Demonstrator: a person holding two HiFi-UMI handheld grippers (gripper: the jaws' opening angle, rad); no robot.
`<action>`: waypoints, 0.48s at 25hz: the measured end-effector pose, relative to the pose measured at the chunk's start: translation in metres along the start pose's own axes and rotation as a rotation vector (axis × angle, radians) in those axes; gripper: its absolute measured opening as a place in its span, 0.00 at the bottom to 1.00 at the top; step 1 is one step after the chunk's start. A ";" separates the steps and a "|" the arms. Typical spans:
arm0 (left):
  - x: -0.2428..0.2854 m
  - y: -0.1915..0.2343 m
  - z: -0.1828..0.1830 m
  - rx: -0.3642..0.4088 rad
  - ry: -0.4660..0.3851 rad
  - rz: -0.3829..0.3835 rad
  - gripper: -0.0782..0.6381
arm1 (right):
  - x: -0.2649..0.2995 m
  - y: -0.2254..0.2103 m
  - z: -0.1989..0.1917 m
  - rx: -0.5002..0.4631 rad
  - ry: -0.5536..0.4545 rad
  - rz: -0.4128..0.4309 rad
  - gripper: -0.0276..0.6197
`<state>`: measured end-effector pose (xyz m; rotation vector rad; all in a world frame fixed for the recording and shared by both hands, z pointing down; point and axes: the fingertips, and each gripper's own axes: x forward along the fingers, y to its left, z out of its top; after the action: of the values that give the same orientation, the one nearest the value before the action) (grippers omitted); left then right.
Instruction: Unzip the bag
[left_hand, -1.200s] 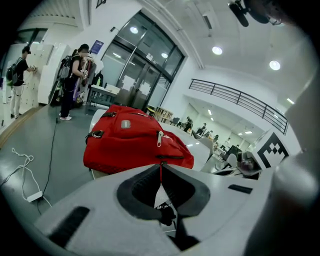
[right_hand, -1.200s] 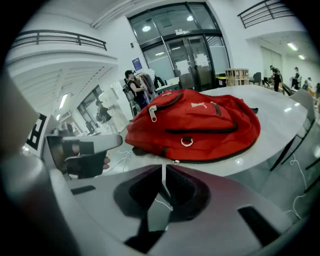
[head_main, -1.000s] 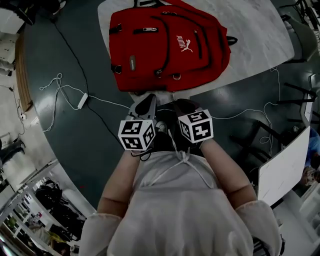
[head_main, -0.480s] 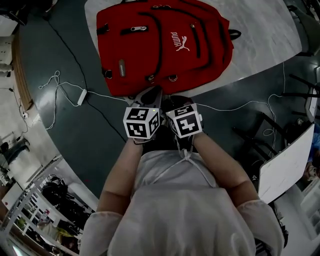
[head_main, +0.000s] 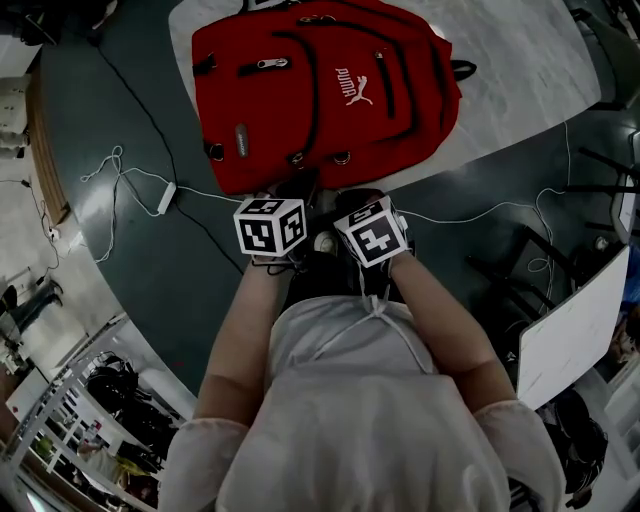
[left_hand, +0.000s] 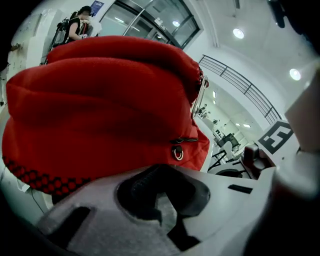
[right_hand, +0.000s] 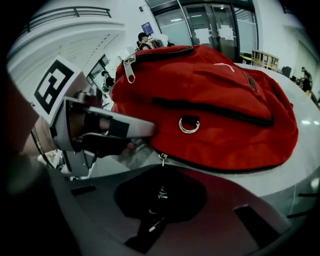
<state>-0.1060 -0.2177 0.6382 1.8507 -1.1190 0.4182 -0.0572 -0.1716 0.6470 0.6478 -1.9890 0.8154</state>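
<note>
A red backpack (head_main: 320, 90) lies flat on a white marble table (head_main: 520, 70), with black zipper lines across its front. Both grippers sit side by side at its near edge. My left gripper (head_main: 296, 192) has its jaws shut, and their tips touch the bag's lower edge (right_hand: 150, 131). The left gripper view is filled with red fabric (left_hand: 100, 100) and shows a metal ring (left_hand: 177, 152). My right gripper (right_hand: 161, 195) is shut too. A small zipper pull (right_hand: 161, 159) hangs from the bag's bottom seam right at its jaw tips. I cannot tell whether they touch.
The table's near edge runs under the grippers. White cables (head_main: 130, 175) and a power adapter (head_main: 165, 198) lie on the dark floor at left. A white board (head_main: 570, 330) and dark chair frames stand at right.
Both grippers have moved forward from in front of the person's body to the backpack's near edge. The two marker cubes are closer together.
</note>
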 end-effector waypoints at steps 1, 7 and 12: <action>0.001 0.000 0.000 0.012 0.007 0.000 0.14 | -0.001 -0.001 0.000 -0.012 0.003 -0.001 0.09; 0.001 0.003 -0.001 0.109 0.014 0.048 0.14 | -0.005 -0.014 -0.006 -0.025 0.016 0.003 0.09; 0.004 0.002 -0.003 0.144 0.018 0.070 0.14 | -0.014 -0.031 -0.013 -0.005 0.019 -0.010 0.09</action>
<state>-0.1054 -0.2178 0.6431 1.9318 -1.1706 0.5674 -0.0222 -0.1796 0.6497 0.6450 -1.9689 0.8070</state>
